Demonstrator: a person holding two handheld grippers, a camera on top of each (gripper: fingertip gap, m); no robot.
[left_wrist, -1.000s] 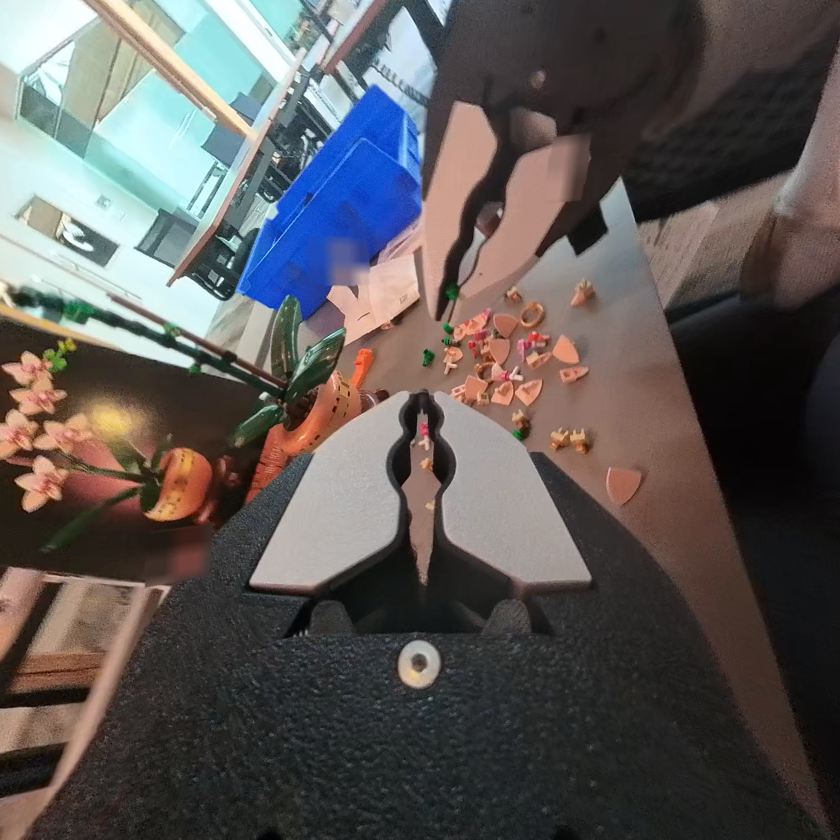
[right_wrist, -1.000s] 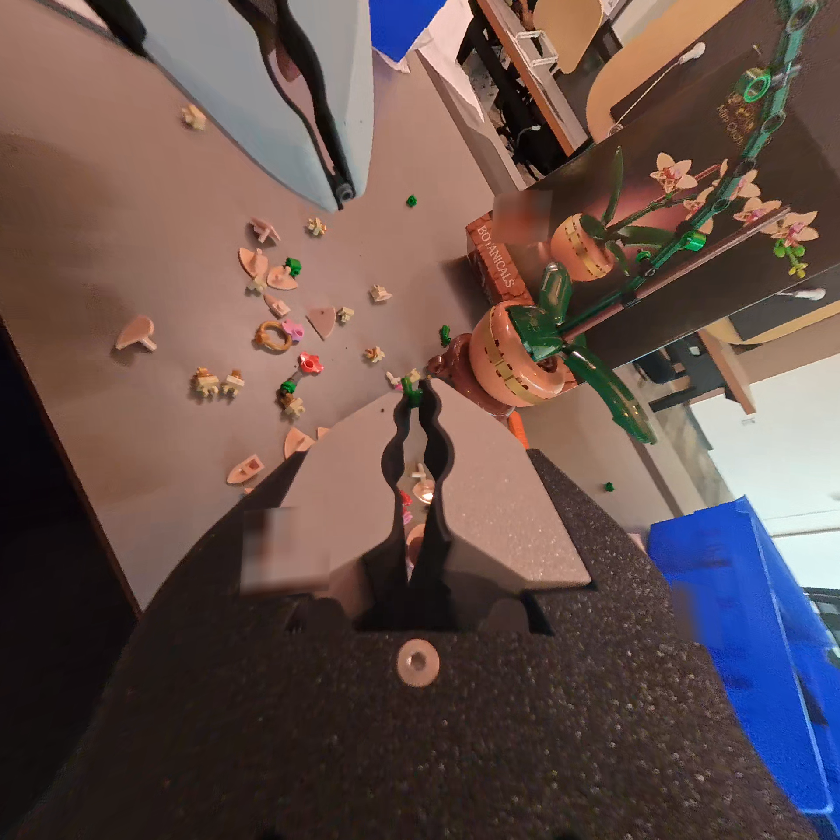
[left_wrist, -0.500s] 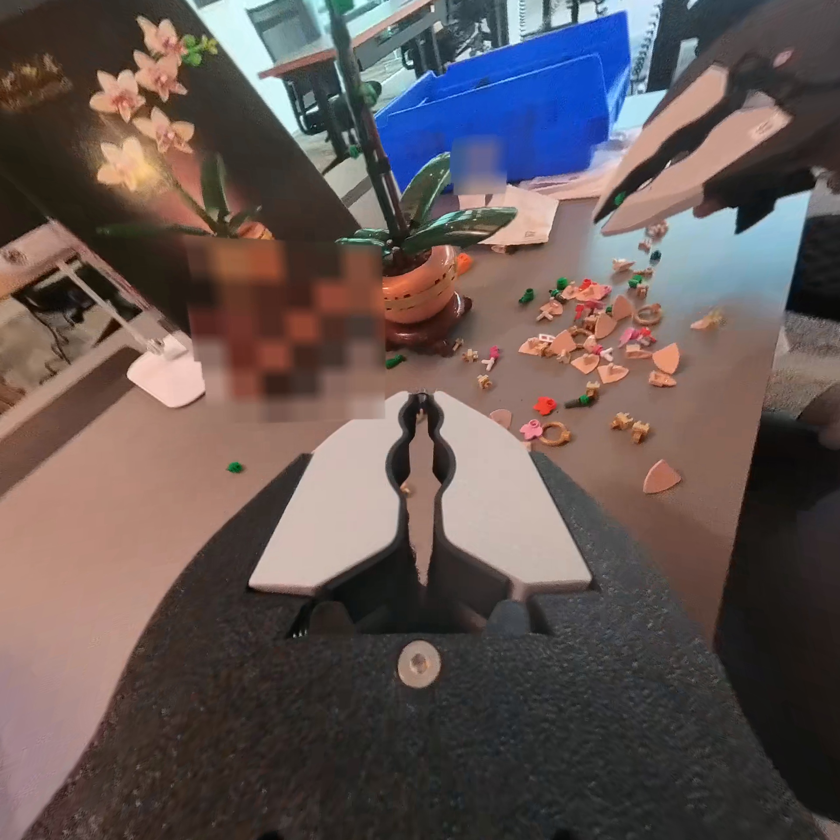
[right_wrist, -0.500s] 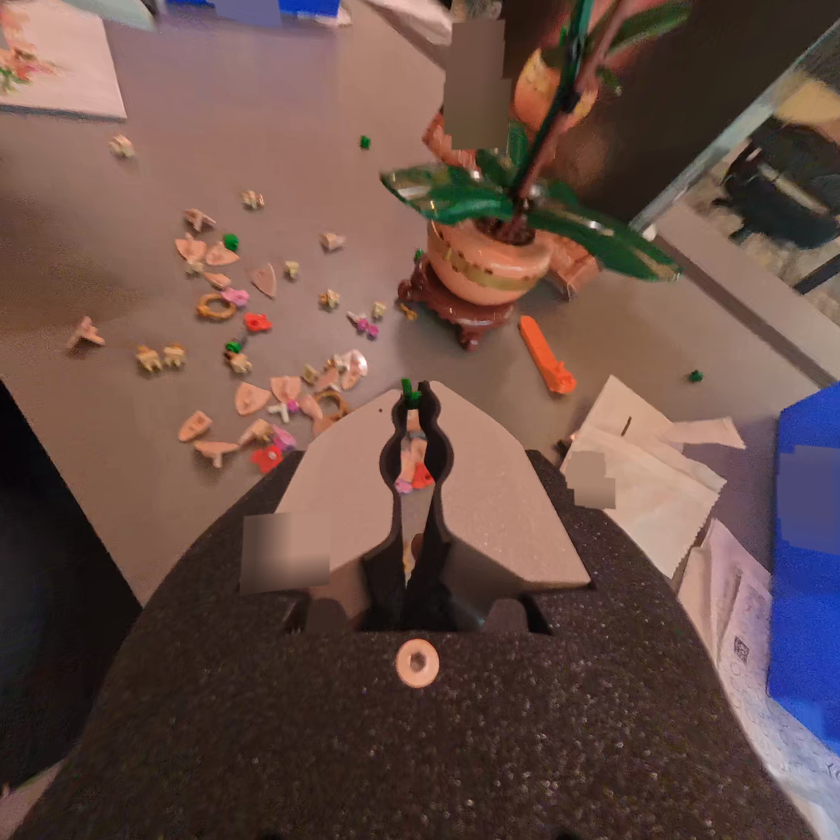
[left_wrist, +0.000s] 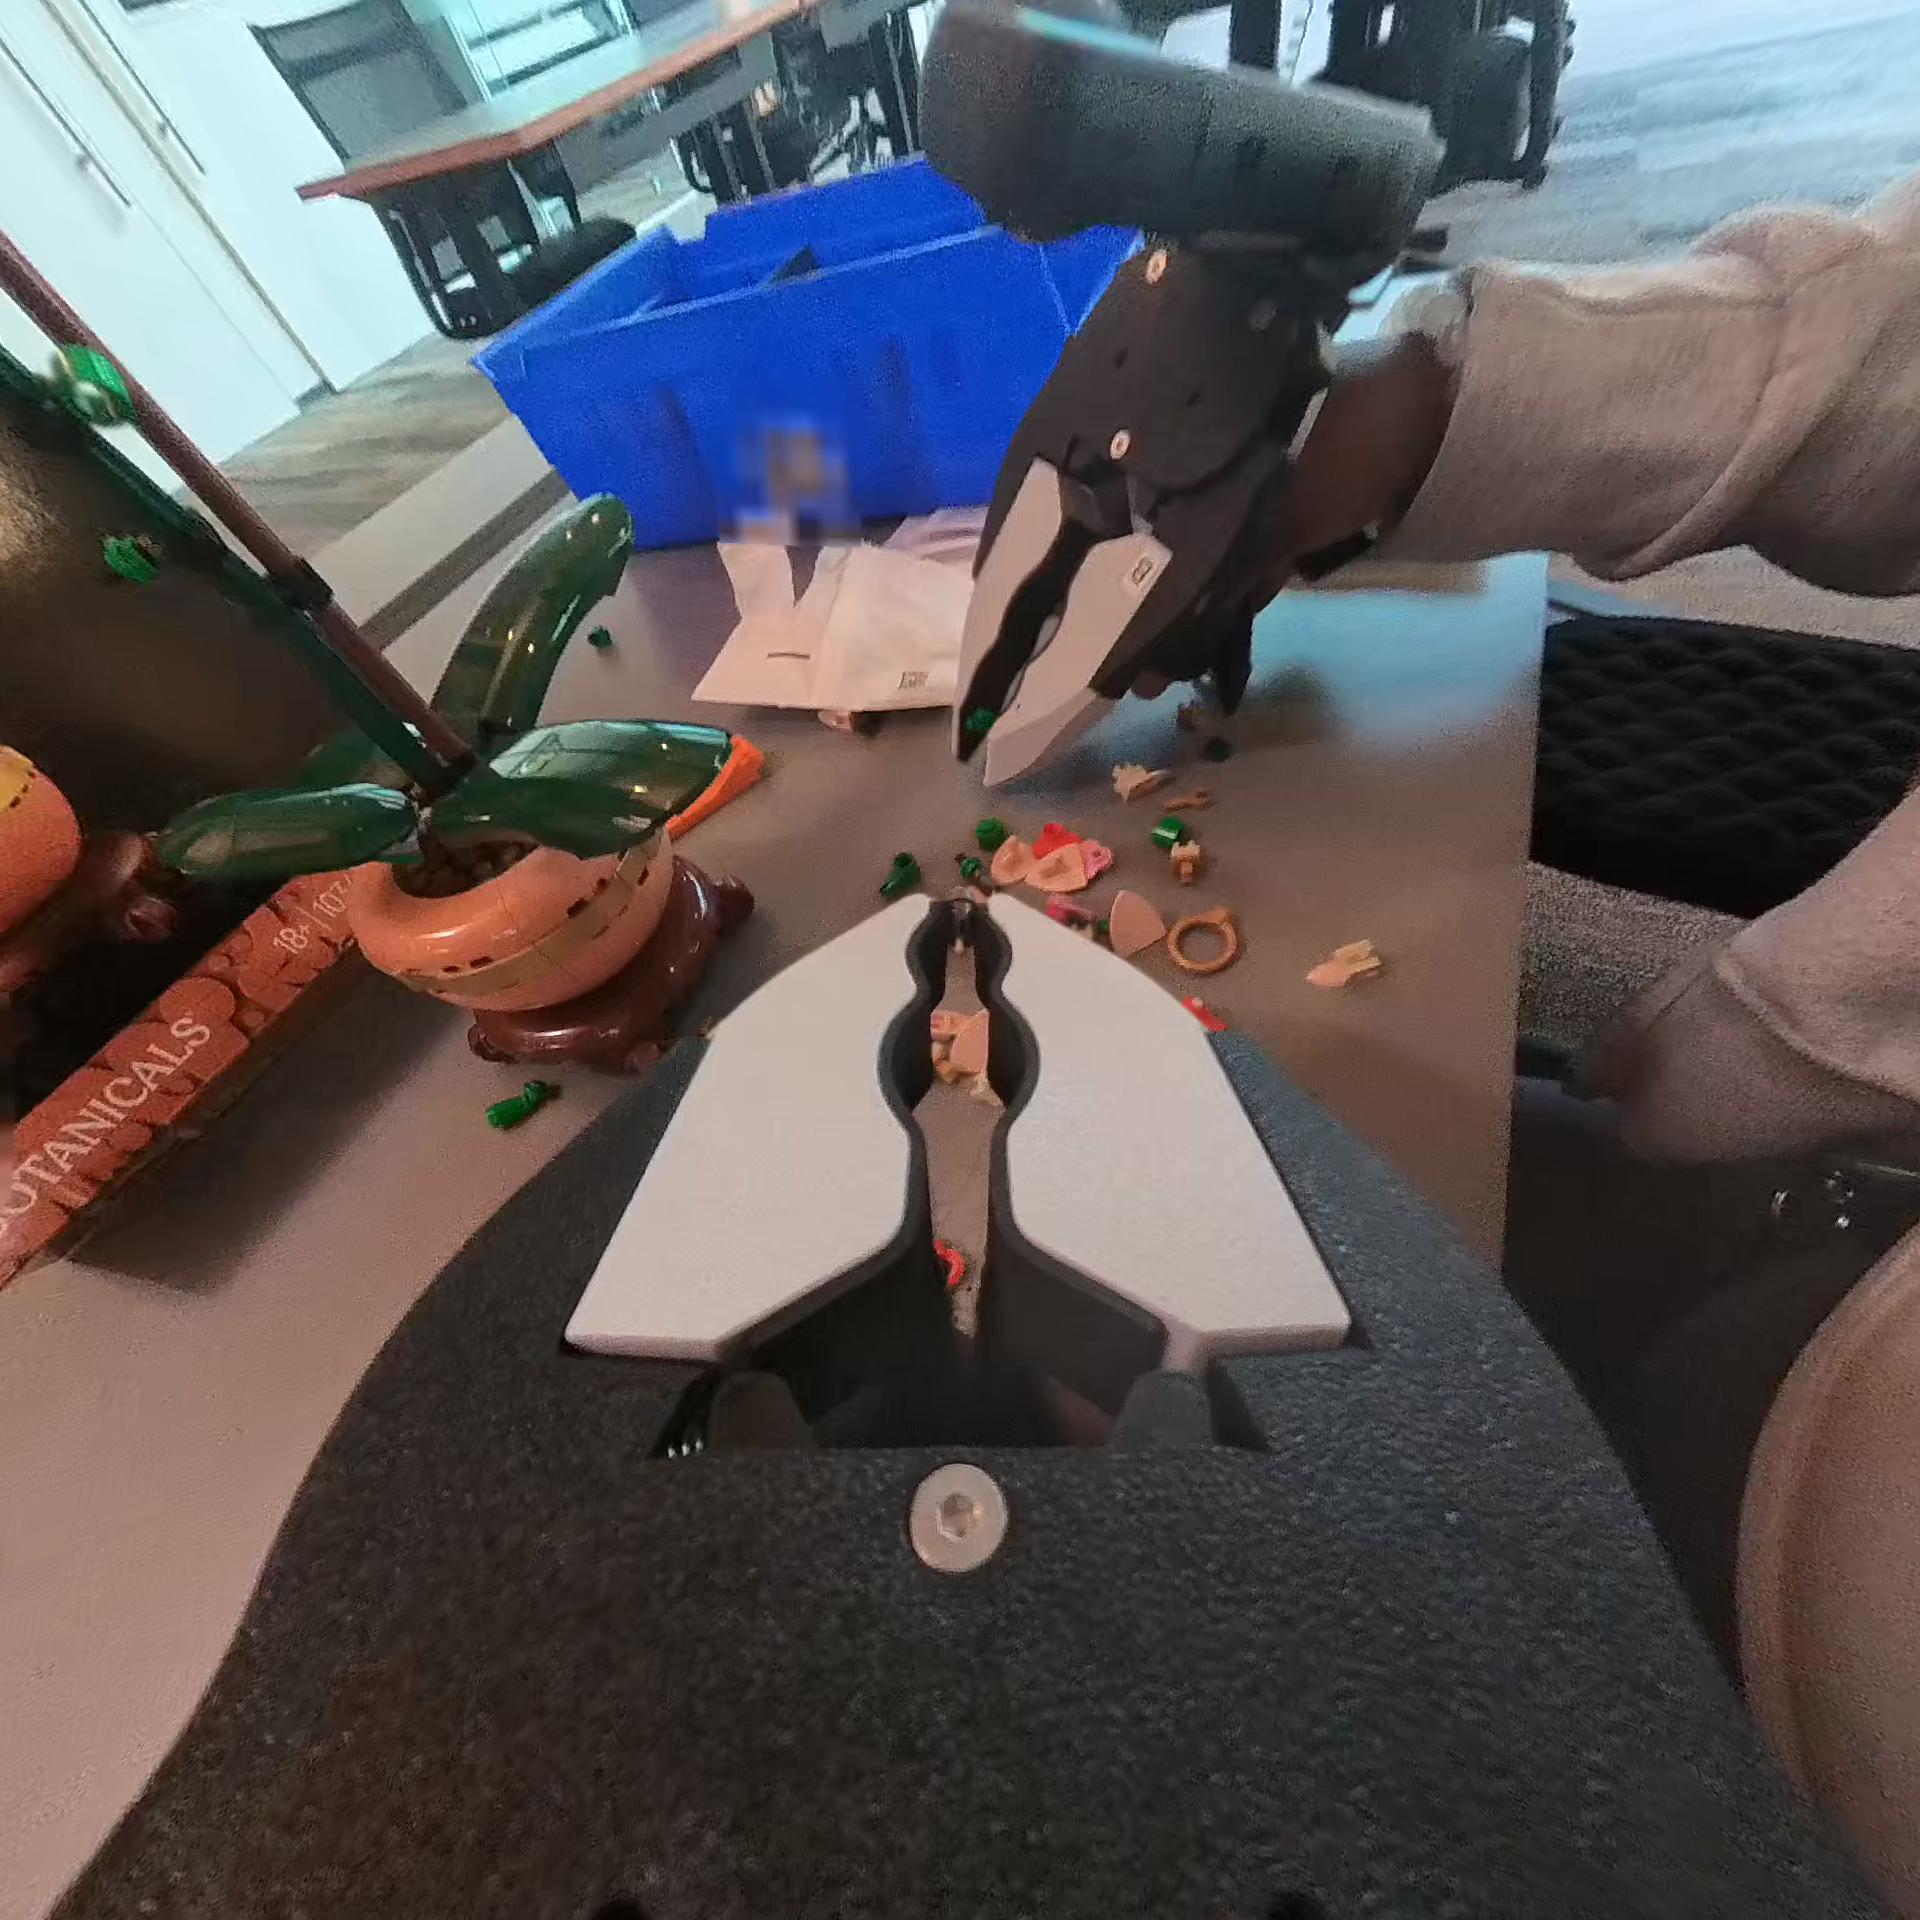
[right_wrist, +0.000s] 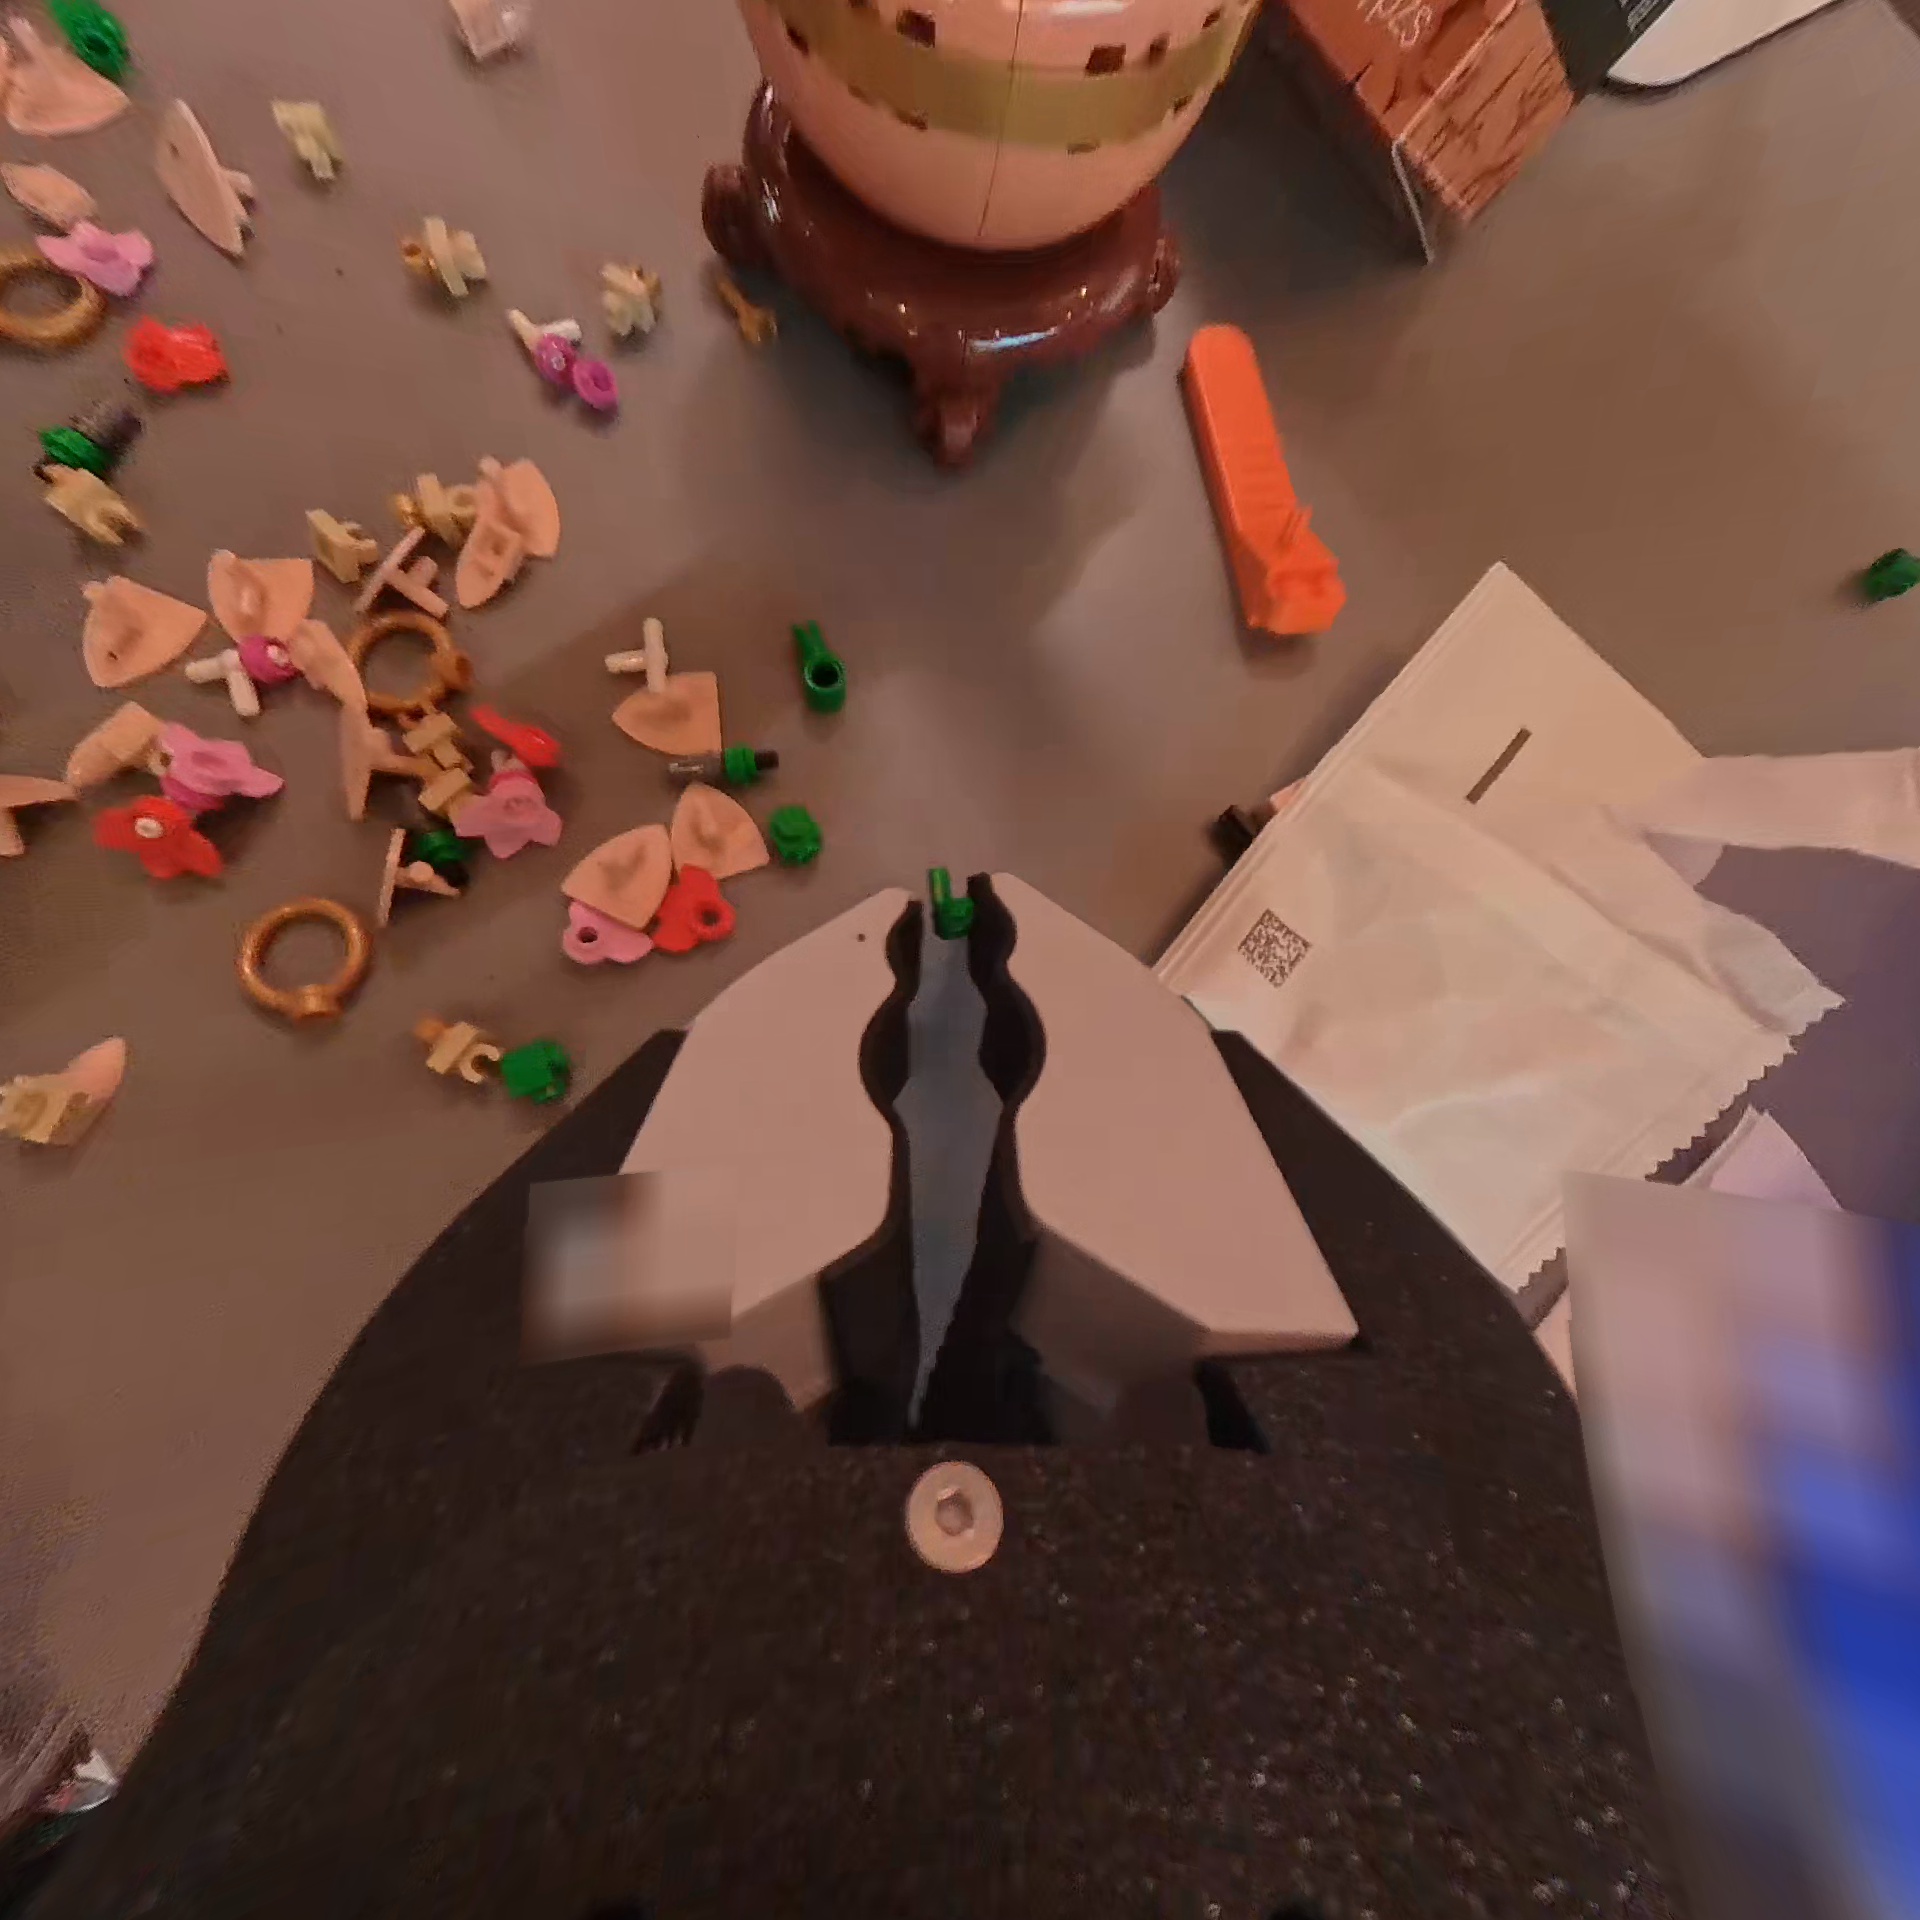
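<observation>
My right gripper (right_wrist: 951, 894) is shut on a small green brick piece (right_wrist: 950, 906) and hangs low over the grey table (right_wrist: 1039, 623), just right of a pile of loose pink, tan, red and green pieces (right_wrist: 416, 675). In the left wrist view the right gripper (left_wrist: 979, 732) points down with the green piece (left_wrist: 977, 719) at its tip. My left gripper (left_wrist: 961, 914) is shut, with its tips over the near edge of the loose pieces (left_wrist: 1060, 862). I cannot tell if anything is between them. A brick-built flower pot (left_wrist: 520, 914) with green leaves stands to the left. Its base also shows in the right wrist view (right_wrist: 977, 125).
An orange brick separator (right_wrist: 1262, 499) lies right of the pot. White paper bags (right_wrist: 1455, 987) lie beside the right gripper. A blue bin (left_wrist: 810, 343) stands at the back. A dark product box (left_wrist: 135, 1039) stands behind the pot. Gold rings (right_wrist: 301, 961) lie among the pieces.
My right gripper has come down close to the table by the pile, still holding the green piece. My left gripper has levelled out and moved closer to the pot and the pieces.
</observation>
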